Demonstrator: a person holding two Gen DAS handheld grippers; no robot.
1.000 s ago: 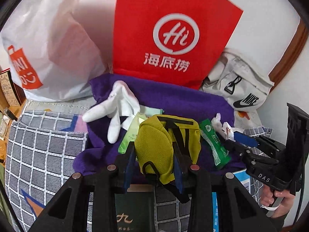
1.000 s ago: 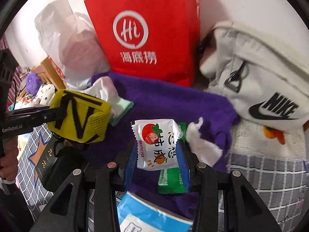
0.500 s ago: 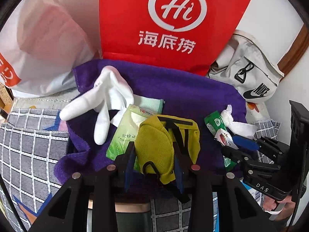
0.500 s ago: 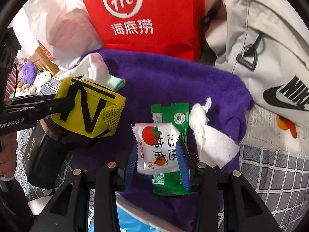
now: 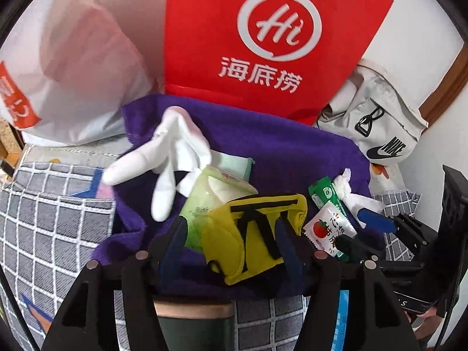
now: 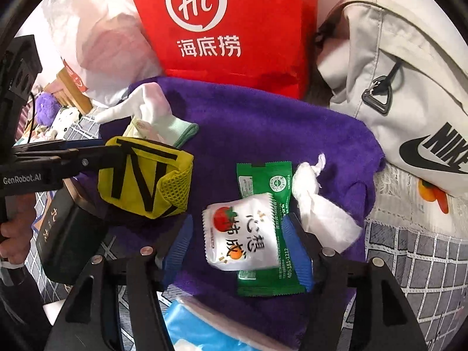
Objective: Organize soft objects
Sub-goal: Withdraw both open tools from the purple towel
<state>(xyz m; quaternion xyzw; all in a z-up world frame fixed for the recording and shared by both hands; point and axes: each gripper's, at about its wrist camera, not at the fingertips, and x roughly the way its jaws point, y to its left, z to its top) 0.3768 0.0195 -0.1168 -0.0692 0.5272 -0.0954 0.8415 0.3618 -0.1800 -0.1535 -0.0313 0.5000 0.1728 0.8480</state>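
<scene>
Lying between the spread blue pads of the left gripper (image 5: pixel 231 241), low centre of the left wrist view, is a yellow mesh pouch (image 5: pixel 257 237) with black straps, crumpled on the purple towel (image 5: pixel 286 158). Jaws just opened; a second ago they pinched the pouch tight, now there is a gap on the left side, while the right pad may still touch. In the right wrist view, bottom centre, the right gripper (image 6: pixel 239 248) has also just opened: its pads stand apart from the white tomato-print sachet (image 6: pixel 242 234), which lies loose on the green packet (image 6: pixel 272 234) on the towel; earlier it was clamped upright between them. Just right of the packet is a crumpled white tissue (image 6: pixel 318 213). Farther up-left in the left view, a white glove (image 5: pixel 172 158) overlaps a pale green wipes pack (image 5: pixel 210 193). Behind the towel, top centre, stands a red paper bag (image 5: pixel 263 44); white plastic bag (image 5: pixel 73 58) upper left, grey Nike bag (image 5: pixel 380 128) upper right. Both views sit closer to the towel than before.
</scene>
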